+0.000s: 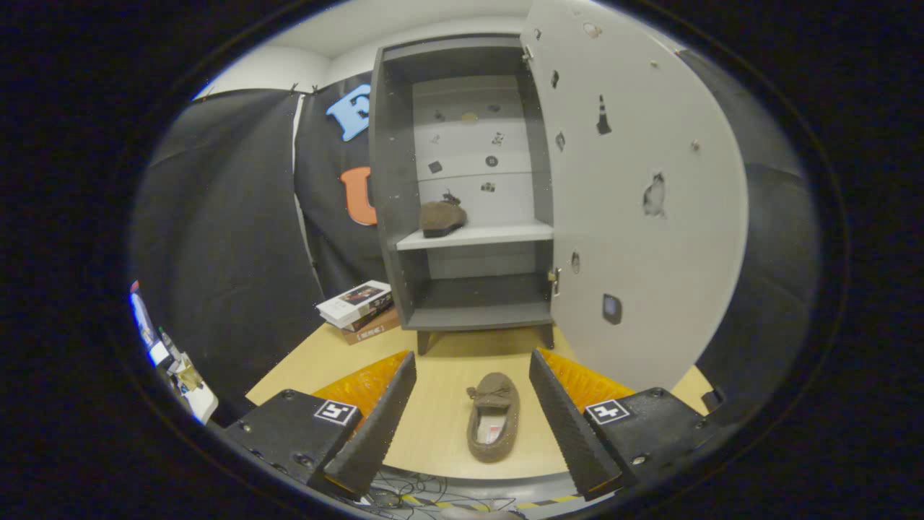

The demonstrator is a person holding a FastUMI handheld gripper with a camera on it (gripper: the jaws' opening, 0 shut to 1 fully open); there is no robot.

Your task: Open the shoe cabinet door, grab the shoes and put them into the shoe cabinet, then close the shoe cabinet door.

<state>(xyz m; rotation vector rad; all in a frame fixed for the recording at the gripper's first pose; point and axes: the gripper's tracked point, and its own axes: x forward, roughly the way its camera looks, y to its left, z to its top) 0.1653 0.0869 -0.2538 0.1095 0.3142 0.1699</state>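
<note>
Judging the step: one brown shoe (pixel 442 217) already sits on the cabinet's middle shelf (pixel 498 235), so the second shoe (pixel 493 426) looks to be the next pick.
Fingers: the gripper (pixel 473 415) is spread wide and holds nothing; its fingers (pixel 375 422) stand either side of the loose shoe without touching it.
Loose shoe: lies on the worktop (pixel 433 390) close to its near edge, toe with the bow pointing toward the shoe cabinet (pixel 462 188), opening facing up.
Cabinet: stands at the far side of the worktop, its door (pixel 635 188) swung fully open to the right; the bottom shelf is bare.
Risk, near edge: the shoe is so near the worktop's front edge that a clumsy closing could nudge it off onto the cables below.
Risk, soft grip: the slipper's sides probably give under pressure, so a squeeze on the upper alone may let it sag or slip in transit.
Risk, door: the open door reaches forward beside the right finger; a carry that drifts right could knock it or swing it partly closed.
Risk, shelf: placing too near the first shoe could push that one toward the shelf's left front corner.
Risk, books: the stack of books (pixel 361 310) left of the cabinet could be clipped by a wide swing.
</note>
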